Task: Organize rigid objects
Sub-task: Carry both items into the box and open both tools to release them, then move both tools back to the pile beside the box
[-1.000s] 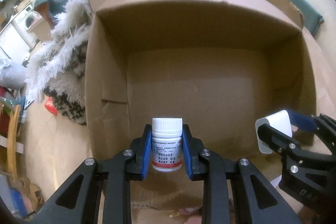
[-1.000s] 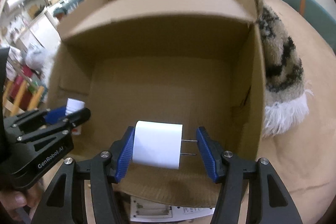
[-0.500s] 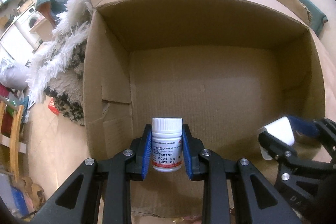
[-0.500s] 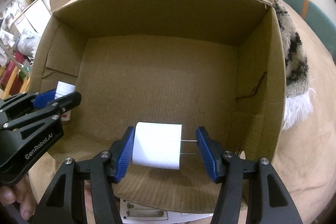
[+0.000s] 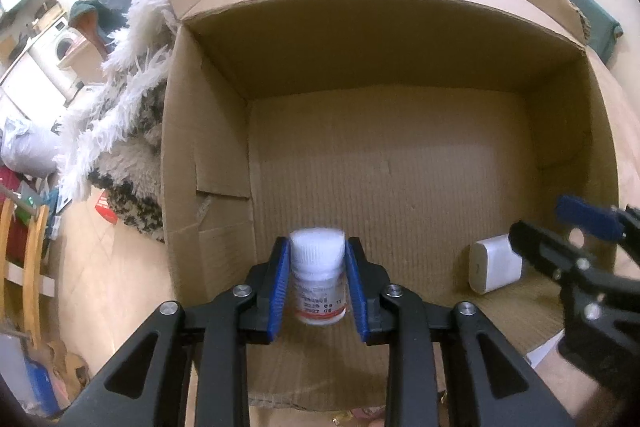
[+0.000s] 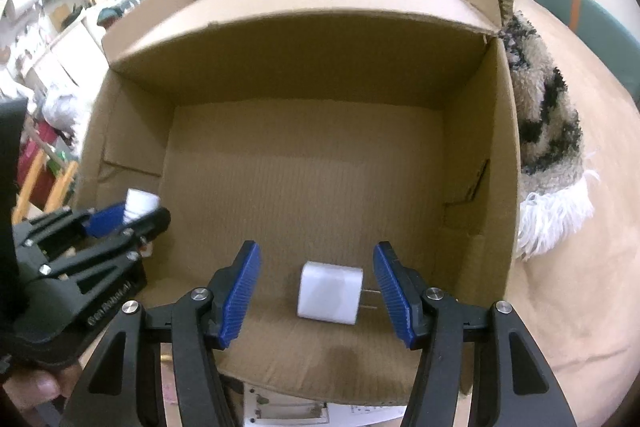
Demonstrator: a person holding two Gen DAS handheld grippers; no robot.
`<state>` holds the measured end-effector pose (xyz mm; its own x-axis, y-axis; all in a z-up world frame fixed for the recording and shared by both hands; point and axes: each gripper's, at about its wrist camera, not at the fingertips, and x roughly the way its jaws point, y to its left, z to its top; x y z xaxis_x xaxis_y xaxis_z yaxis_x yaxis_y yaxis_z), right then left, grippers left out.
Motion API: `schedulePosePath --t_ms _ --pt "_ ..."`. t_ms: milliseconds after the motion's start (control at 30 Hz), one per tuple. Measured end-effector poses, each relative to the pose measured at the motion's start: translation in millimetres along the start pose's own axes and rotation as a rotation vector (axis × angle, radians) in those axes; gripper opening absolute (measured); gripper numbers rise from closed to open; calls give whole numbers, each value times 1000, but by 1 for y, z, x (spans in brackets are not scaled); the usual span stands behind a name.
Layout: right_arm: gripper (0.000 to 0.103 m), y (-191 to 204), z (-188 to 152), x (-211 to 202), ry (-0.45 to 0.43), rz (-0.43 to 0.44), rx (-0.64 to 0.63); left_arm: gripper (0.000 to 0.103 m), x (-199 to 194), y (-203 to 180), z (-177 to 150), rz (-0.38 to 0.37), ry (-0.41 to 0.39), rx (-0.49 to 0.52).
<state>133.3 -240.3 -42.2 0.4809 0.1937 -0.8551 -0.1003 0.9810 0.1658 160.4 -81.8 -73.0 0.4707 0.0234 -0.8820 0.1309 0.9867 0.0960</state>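
Both grippers reach down into an open cardboard box (image 5: 208, 163) whose flaps stand up around a bare corrugated floor. The left gripper (image 5: 318, 281) has a white pill bottle (image 5: 318, 277) upright between its blue fingers (image 5: 277, 289); its jaws have just been opening, and narrow gaps now show on both sides of the bottle, so the pads no longer look pressed on it. The bottle sits near the box's front wall, at about 6 o'clock in the left wrist view. The right gripper (image 6: 316, 293) stands wide open, its fingers (image 6: 240, 293) well clear of a white plug adapter (image 6: 330, 293) that lies on the box floor between them, its two metal prongs pointing toward 3 o'clock. In the left wrist view the adapter (image 5: 494, 269) lies at about 4 o'clock, partly behind the right gripper (image 5: 560, 227). A shaggy black-and-white rug (image 6: 548, 131) lies against the box's outer wall at 3 o'clock in the right wrist view. A person's thumb (image 6: 38, 389) shows at 8 o'clock there, under the left gripper (image 6: 128, 219).
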Motion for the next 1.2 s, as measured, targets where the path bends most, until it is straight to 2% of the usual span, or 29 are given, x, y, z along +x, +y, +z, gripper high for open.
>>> schedulePosePath --t_ms 33,67,100,167,300,433,733,1000,1200 --pt "62 0 1 -3 -10 9 3 38 -1 -1 0 2 1 6" --pt "65 -1 3 -5 -20 16 7 51 -2 0 -1 0 0 8" --pt "69 -2 4 -9 -34 24 18 58 -4 0 -1 -4 -6 4" --pt "81 -4 6 -14 -56 32 40 58 -8 4 -1 -4 -30 3" --pt "85 -8 10 -21 -86 72 77 61 -15 4 0 5 -42 22" --pt "94 -8 11 -27 -103 79 87 67 -24 8 -1 0 -50 21" --pt "95 -10 6 -41 -114 90 110 68 -50 28 -9 -26 -37 -72" --pt "95 -13 -6 -66 -138 95 117 68 -79 36 -25 -25 -57 -93" --pt "95 -22 -31 -78 -119 133 207 68 -88 43 -50 -33 -45 -109"
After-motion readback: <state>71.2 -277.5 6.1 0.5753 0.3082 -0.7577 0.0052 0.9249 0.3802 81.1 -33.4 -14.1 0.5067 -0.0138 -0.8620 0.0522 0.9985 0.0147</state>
